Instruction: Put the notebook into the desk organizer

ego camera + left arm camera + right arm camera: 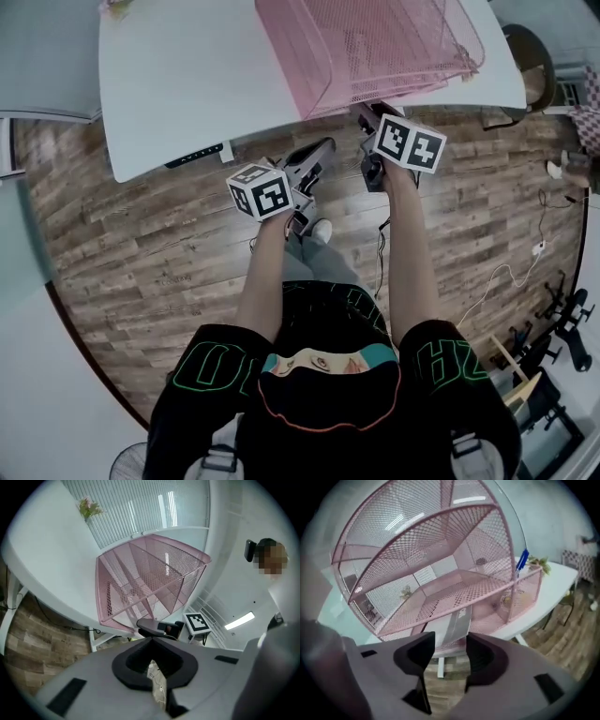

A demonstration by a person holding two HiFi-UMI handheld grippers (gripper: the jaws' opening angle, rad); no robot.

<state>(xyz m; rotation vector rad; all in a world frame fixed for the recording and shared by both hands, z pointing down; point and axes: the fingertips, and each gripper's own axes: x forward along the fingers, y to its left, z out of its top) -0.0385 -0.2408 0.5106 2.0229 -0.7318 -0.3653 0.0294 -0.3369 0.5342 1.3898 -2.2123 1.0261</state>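
Locates the notebook (454,627) lying flat in the bottom tier of the pink mesh desk organizer (440,573) on the white worktop (187,75), its near end projecting toward the right gripper (450,644). Finds that gripper's fingers wide apart just in front of it, with no pad seen pressing on it. Finds the left gripper (152,648) off the worktop's front edge, fingers pressed together and empty. Judges placement essentially done; leaves at most a push further in and a withdrawal. Cannot confirm how deep the notebook sits: mesh veils its far end, fingers mask its near end. Cannot find it in the head view, where the organizer is cropped.
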